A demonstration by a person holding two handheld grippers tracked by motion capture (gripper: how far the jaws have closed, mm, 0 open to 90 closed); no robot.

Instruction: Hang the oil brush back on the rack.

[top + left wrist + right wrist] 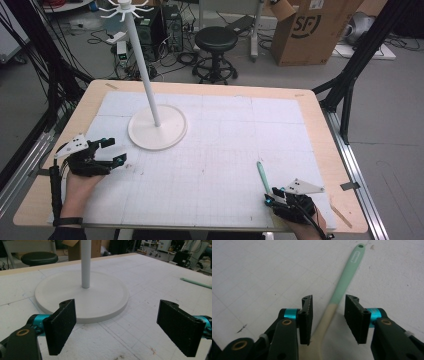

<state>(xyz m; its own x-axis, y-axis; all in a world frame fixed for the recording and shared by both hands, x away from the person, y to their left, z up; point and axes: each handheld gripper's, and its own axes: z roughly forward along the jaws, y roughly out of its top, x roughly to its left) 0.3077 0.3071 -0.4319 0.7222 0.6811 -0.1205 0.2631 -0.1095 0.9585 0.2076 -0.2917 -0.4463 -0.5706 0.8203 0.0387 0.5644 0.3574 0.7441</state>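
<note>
The left gripper [117, 327] is held wide open, with the white stand [82, 298] just ahead. The right gripper [329, 317] is spread around a spoon [342, 285], whose green handle lies between the jaws untouched.

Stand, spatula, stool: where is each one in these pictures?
Stand [157, 133]: high view, on its round base.
Spatula [344, 280]: right gripper view, on the green handle.
Stool [216, 38]: high view, on the black seat.

stand [157, 129] left of centre on table [320, 150]; spatula [263, 176] front right
</note>
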